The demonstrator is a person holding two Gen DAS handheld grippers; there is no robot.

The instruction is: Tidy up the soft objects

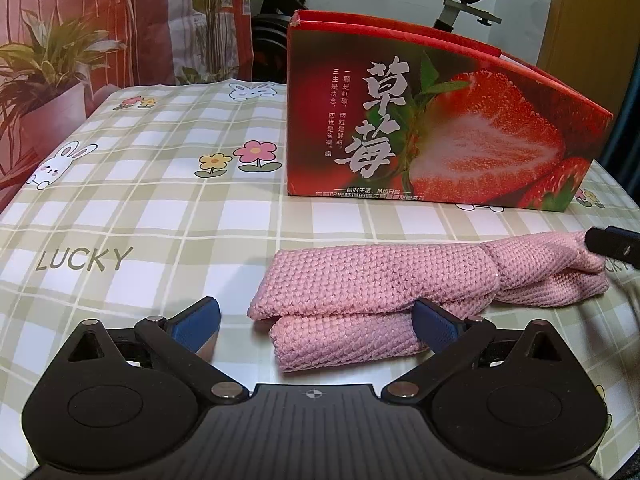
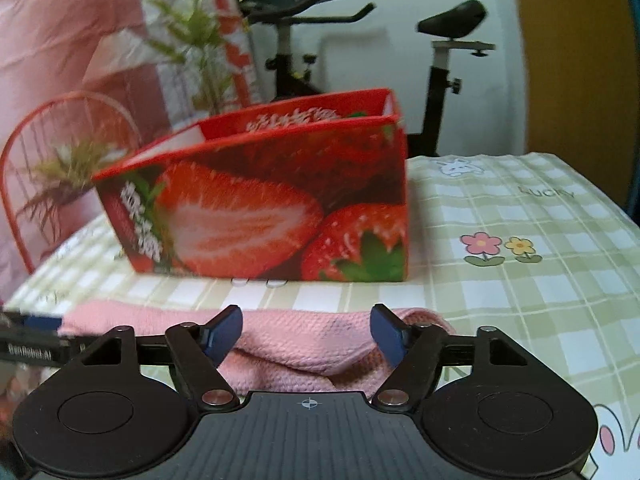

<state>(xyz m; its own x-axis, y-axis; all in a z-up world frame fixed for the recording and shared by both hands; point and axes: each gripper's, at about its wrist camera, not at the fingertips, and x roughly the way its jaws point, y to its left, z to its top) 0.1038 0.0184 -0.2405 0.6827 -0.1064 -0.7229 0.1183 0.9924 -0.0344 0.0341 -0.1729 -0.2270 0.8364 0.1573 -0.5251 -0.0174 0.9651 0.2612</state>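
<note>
i am holding a two-finger tool in each hand, both angled down at a tabletop (image 1: 160,208) covered in a green check cloth with rabbits and flowers.

nearest to me, my left gripper (image 1: 316,326) is standing spread wide, gripping nothing. its right finger (image 1: 436,326) is lying over the near edge of a folded pink knitted cloth (image 1: 380,280); whether it is touching the knit i cannot tell. the left finger is sitting over bare check cloth.

my right gripper (image 2: 306,330) is also parted, moderately wide, and gripping nothing. the bunched end of the pink knitted cloth (image 2: 304,344) is lying between and just beyond its fingers, with neither finger pressing on it.

the cloth is lying flat on the tabletop as a long folded strip. its long axis is running crosswise in front of me, left hand at one end, right hand at the other. the left end is folded neatly in two layers; the right end is looking looser and twisted. each hand is nearest its own end, so i judge any lift or further fold is calling for both hands together.

just beyond the cloth, apart from it, an open red strawberry box (image 1: 432,120) is standing upright, seemingly the place for the cloth.

farthest back, an exercise bike (image 2: 440,80) and potted plants (image 1: 44,72) are standing past the tabletop.
</note>
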